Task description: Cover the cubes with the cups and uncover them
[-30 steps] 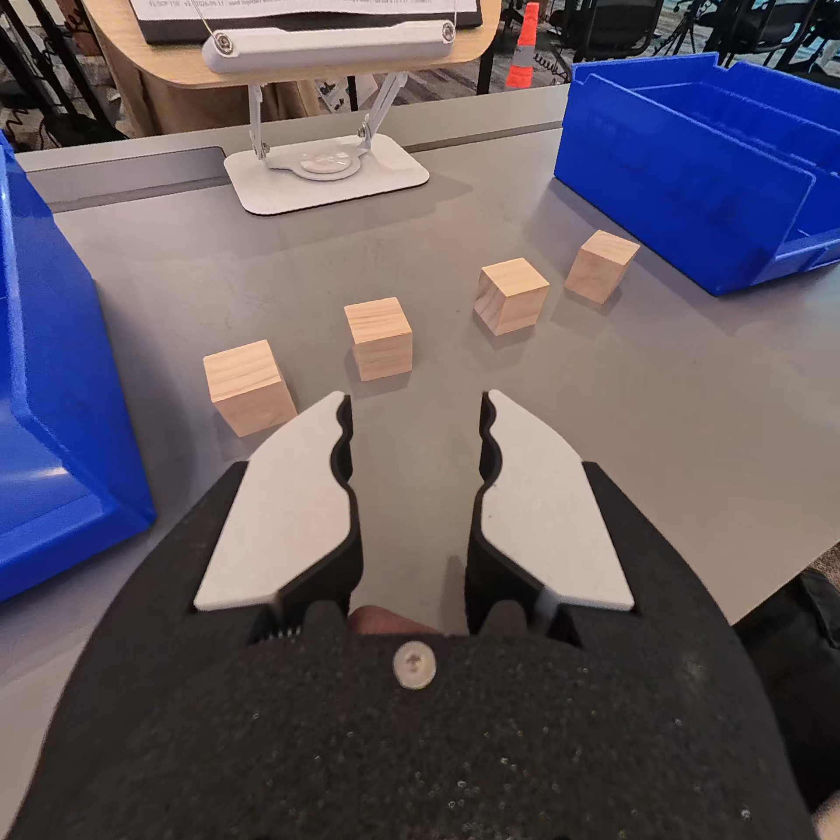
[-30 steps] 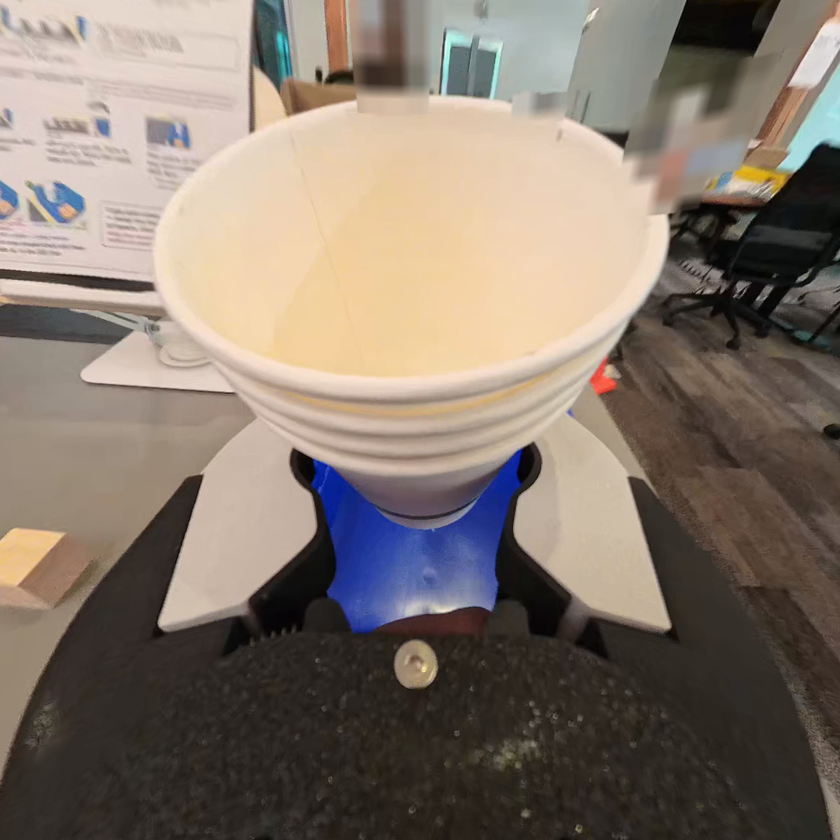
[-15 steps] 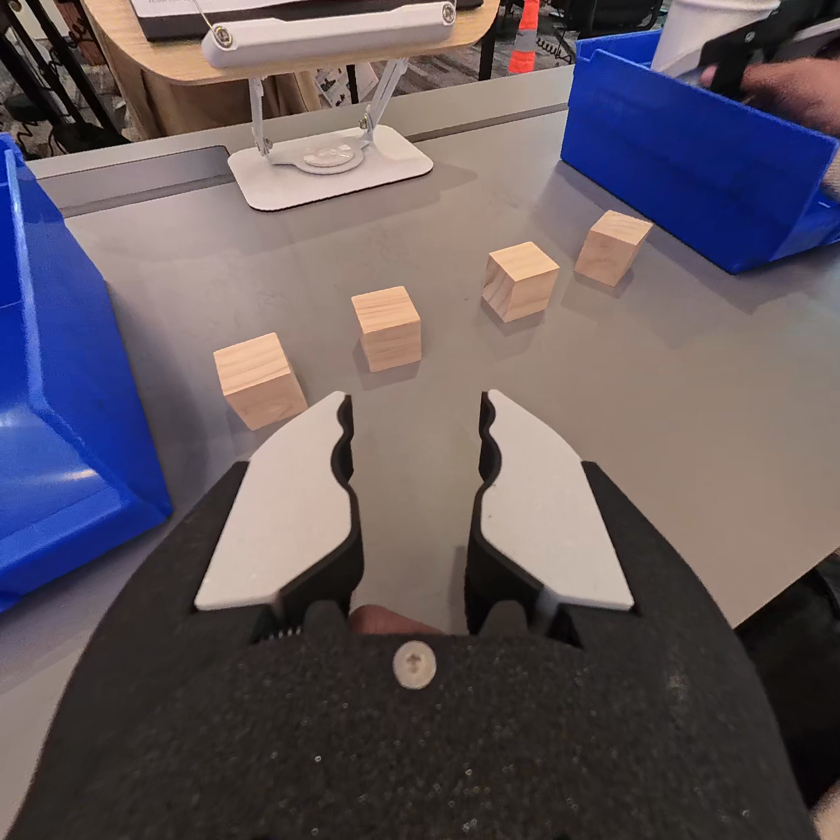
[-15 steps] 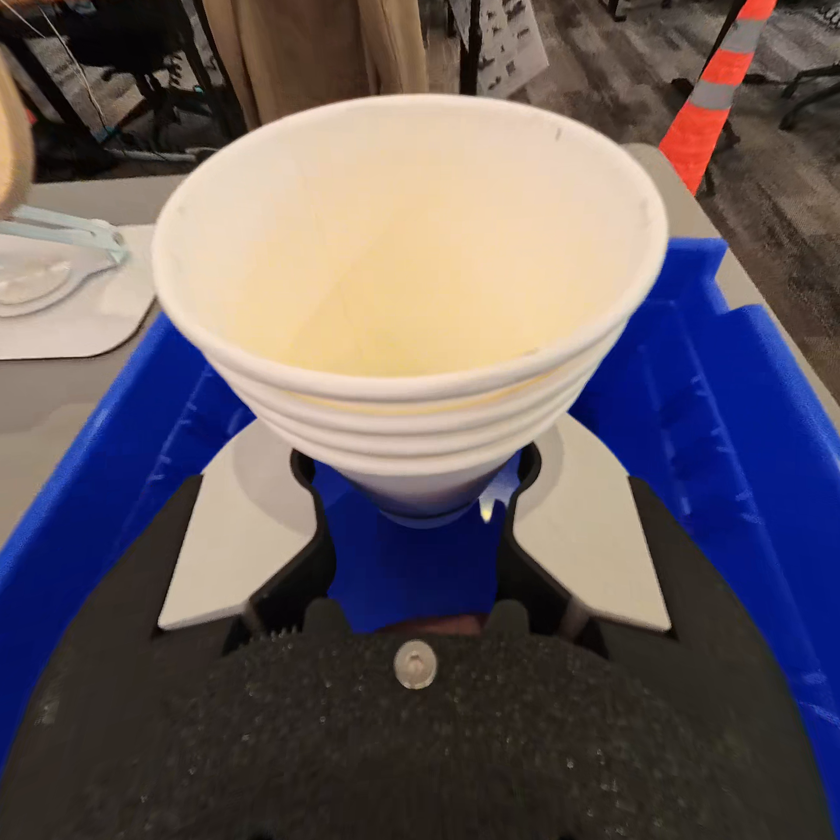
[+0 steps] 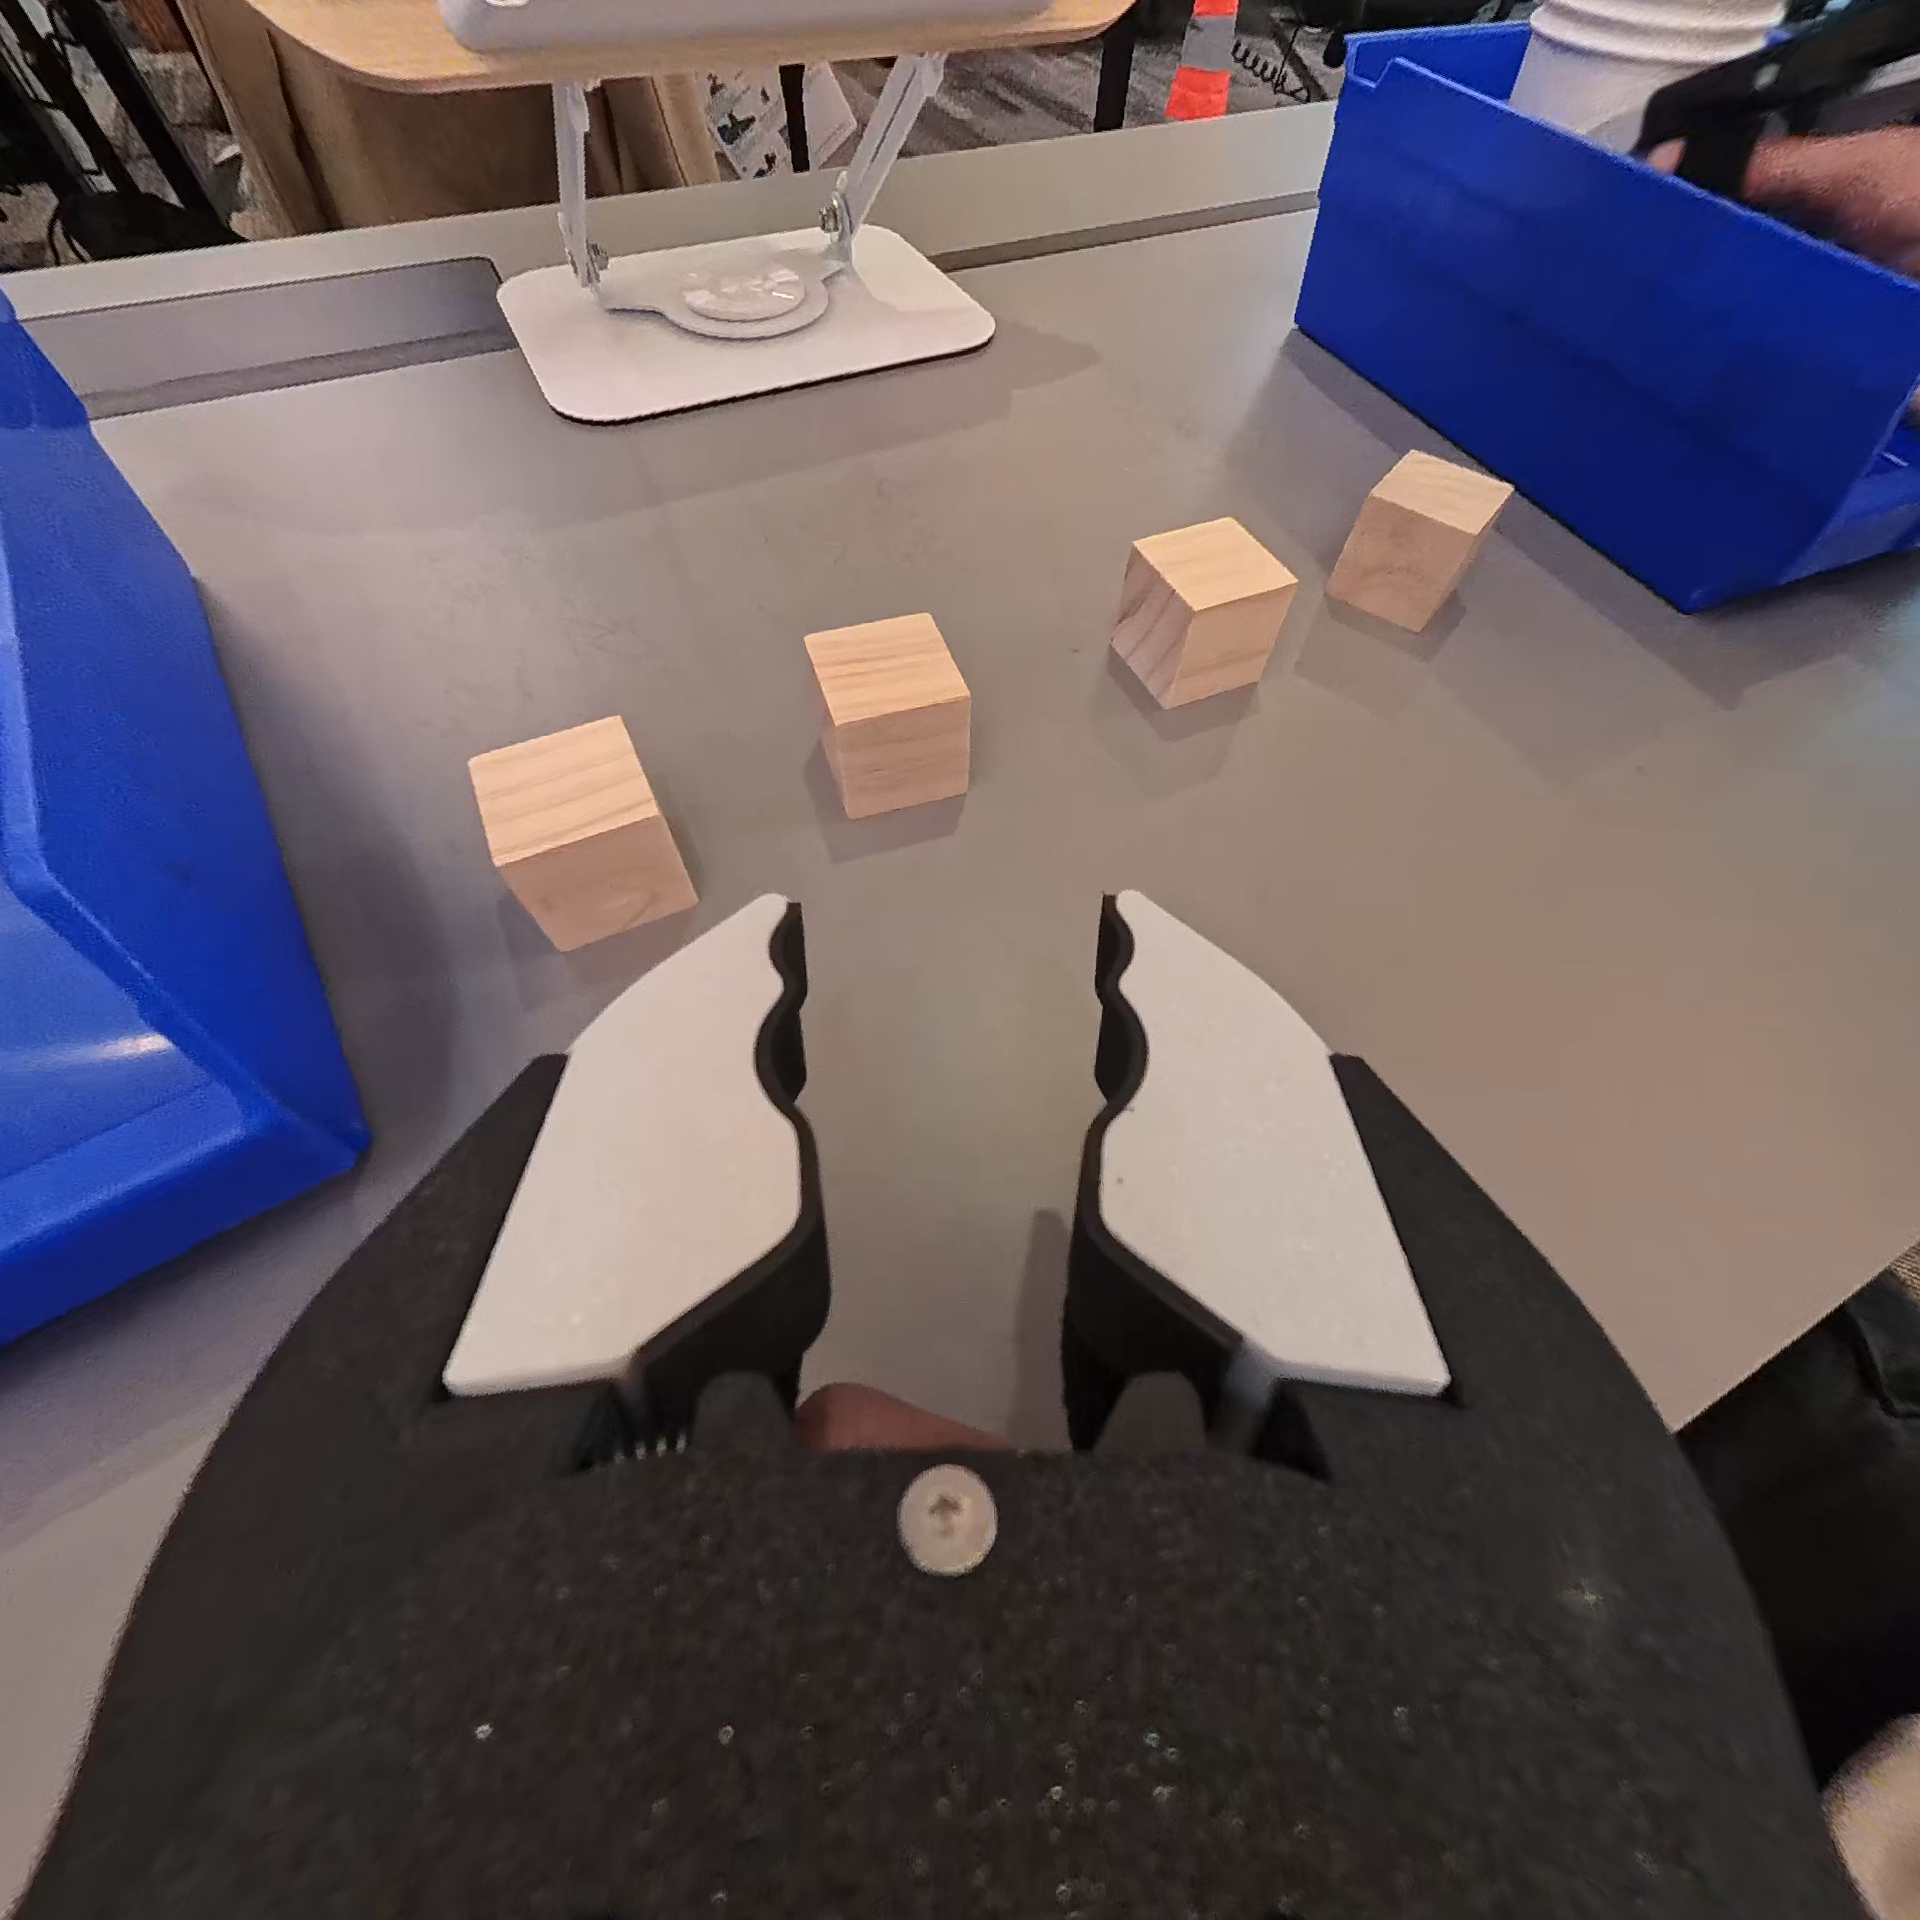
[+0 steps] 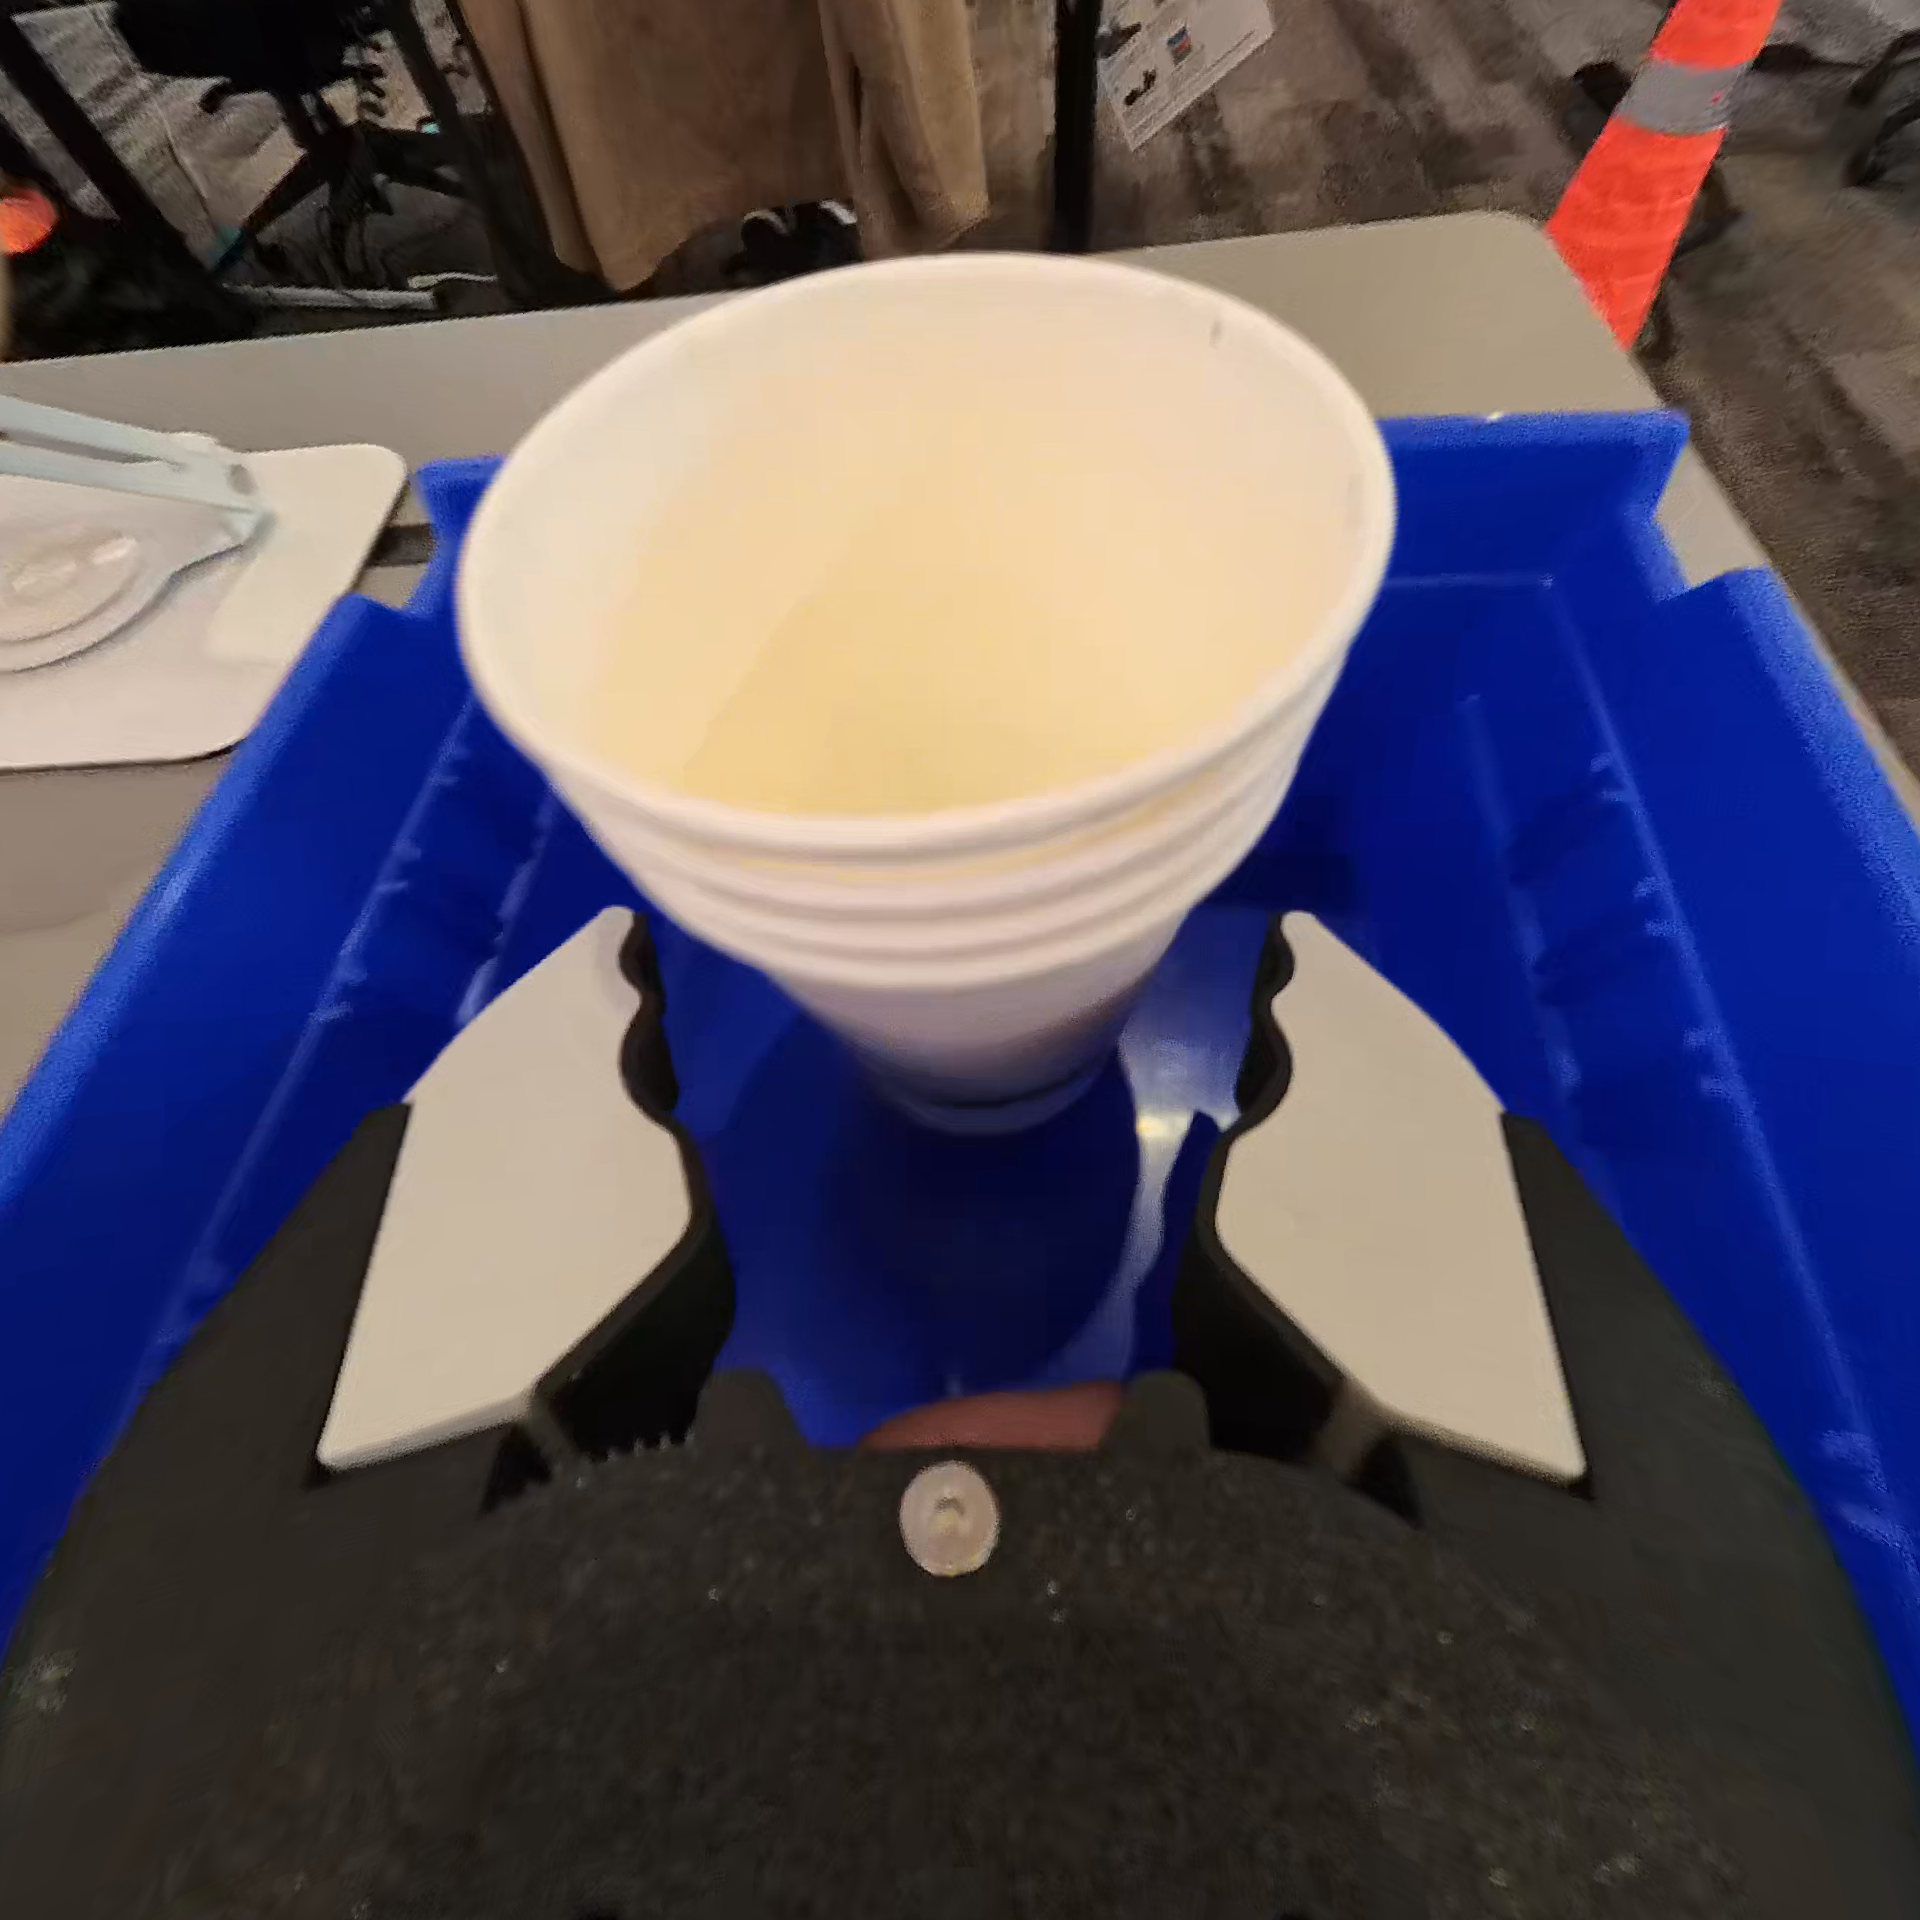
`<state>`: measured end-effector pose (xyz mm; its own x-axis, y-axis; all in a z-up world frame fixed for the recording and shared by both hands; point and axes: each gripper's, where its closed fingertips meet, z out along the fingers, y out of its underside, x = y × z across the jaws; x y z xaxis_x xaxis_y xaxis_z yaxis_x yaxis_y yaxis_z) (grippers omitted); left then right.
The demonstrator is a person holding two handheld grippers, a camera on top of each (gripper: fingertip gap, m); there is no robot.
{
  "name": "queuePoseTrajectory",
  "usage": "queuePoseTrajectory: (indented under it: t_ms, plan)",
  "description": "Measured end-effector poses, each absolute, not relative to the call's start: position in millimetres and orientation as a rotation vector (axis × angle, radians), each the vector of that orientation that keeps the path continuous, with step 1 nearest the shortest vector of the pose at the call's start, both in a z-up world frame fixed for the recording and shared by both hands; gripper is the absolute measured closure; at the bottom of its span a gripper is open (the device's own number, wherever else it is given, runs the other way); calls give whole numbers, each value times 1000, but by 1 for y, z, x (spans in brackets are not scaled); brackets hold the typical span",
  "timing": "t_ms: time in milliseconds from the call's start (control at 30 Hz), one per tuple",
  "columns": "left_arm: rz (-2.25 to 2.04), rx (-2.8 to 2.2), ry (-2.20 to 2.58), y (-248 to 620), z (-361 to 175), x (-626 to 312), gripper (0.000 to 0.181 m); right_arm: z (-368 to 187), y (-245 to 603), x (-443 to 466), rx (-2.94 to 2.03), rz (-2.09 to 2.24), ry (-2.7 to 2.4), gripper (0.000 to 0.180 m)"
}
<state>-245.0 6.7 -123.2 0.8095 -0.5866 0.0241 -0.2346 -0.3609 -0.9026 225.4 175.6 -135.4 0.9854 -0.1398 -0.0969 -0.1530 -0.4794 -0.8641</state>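
Four bare wooden cubes, unmarked, sit in a row on the grey table (image 5: 1351, 987) just ahead of the left gripper (image 5: 945, 914), whose jaws stand apart and empty. The nearest cube (image 5: 577, 831) lies ahead-left. The right gripper (image 6: 951, 935) is spread wide inside a blue bin (image 6: 1662, 831), fingers clear of a stack of white cups (image 6: 925, 748) standing between them. Beyond are a white stand (image 5: 748, 312) and an orange traffic cone (image 6: 1652, 156) on carpet.

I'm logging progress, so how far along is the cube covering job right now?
All four wooden cubes sit uncovered. The stack of paper cups stands in the blue bin, between the open right gripper. The left gripper is empty.
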Motion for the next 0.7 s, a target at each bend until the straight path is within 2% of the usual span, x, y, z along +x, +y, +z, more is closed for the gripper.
queuePoseTrajectory:
  t_ms: [33,200,267,333,567,700]
  plan:
    - [-421,-1945,614,6,-123,-245,127,-132,167,221,-2092,50,196,68]
    - [-401,-1946,595,7,-121,-252,127,-70,90,187,-1967,171,95,72]
    - [-388,-1947,576,9,-121,-256,127,-37,46,161,-1815,179,47,79]
    - [-374,-1955,554,11,-123,-260,127,-27,5,122,-1733,228,-13,83]
    - [-338,-1993,499,17,-133,-266,127,-73,-71,-12,-1663,391,-211,90]
    - [-329,-2009,495,17,-139,-267,127,-92,-87,-33,-1657,341,-278,95]
